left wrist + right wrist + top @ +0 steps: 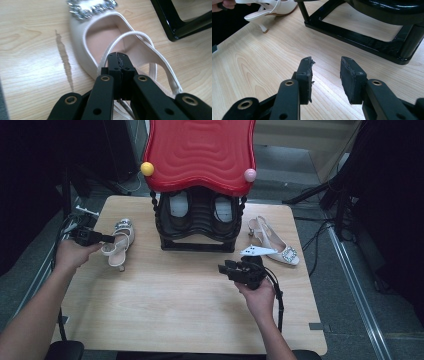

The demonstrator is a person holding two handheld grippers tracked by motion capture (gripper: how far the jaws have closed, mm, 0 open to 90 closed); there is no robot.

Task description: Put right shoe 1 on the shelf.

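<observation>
Left gripper (119, 65) pinching shoe (100, 37) strap, centre frame in its view; right gripper (326, 75) jaws spread, nothing between, lower centre.

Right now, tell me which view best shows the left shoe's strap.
The left gripper view: the strap loops close up, pinched between shut jaws. The high view shows the shoe small; the right gripper view shows it far off.

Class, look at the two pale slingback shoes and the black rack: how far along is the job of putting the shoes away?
Done: nothing with these two; neither pale slingback shoe is on the black shoe rack with the red top. In hand: the left gripper is shut on the thin heel strap of the left jewelled shoe, which lies beside the rack. Left: placing it, then the right jewelled shoe lying on the wooden table; the right gripper waits open.
</observation>
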